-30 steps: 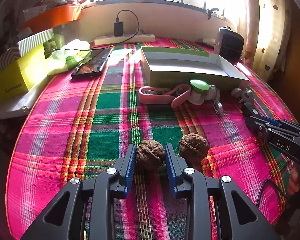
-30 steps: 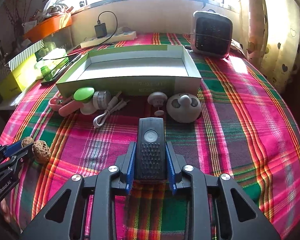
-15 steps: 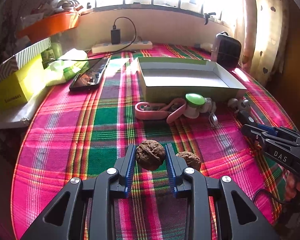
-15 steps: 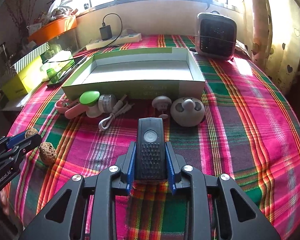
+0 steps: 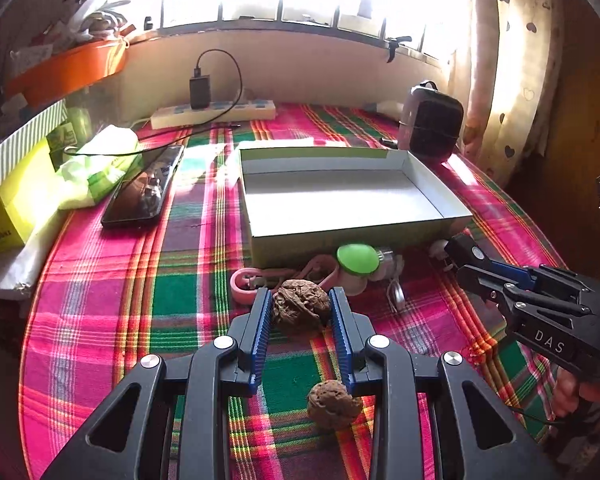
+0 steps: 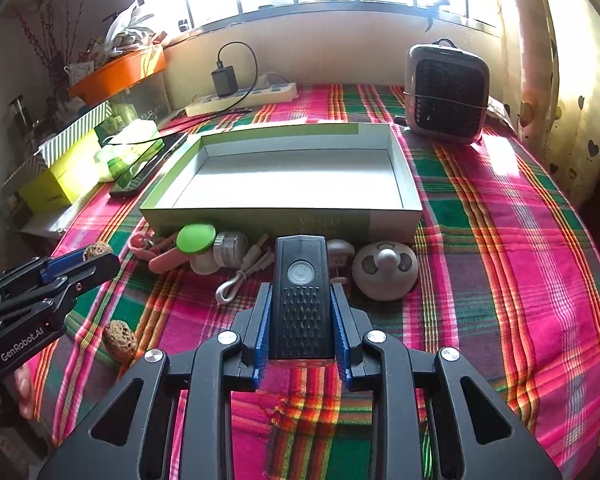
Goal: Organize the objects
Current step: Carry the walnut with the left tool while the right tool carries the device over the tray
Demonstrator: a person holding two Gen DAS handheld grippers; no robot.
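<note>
My left gripper point(image 5: 300, 300) is shut on a brown walnut point(image 5: 300, 306) and holds it above the plaid cloth. A second walnut point(image 5: 334, 404) lies on the cloth below it; it also shows in the right wrist view as a walnut point(image 6: 119, 338) beside the left gripper point(image 6: 100, 258). My right gripper point(image 6: 300, 296) is shut on a black rectangular light point(image 6: 301, 300) with a round power button, lifted off the table. An open green-and-white box point(image 6: 284, 216) with nothing in it stands just beyond both grippers. The right gripper point(image 5: 466, 254) shows at the right of the left wrist view.
Along the box's near wall lie a pink handheld fan with a green cap point(image 6: 194, 238), a small metal tin point(image 6: 230, 244), a white cable point(image 6: 244, 274), a mushroom figure point(image 6: 340, 254) and a round beige gadget point(image 6: 384, 270). A phone point(image 5: 142, 190), power strip point(image 5: 214, 114), heater point(image 6: 446, 90) and yellow boxes point(image 5: 4, 208) stand further back.
Both grippers have risen and moved toward the box with their loads. The held walnut left the cloth; the second walnut now appears lower in the left wrist view.
</note>
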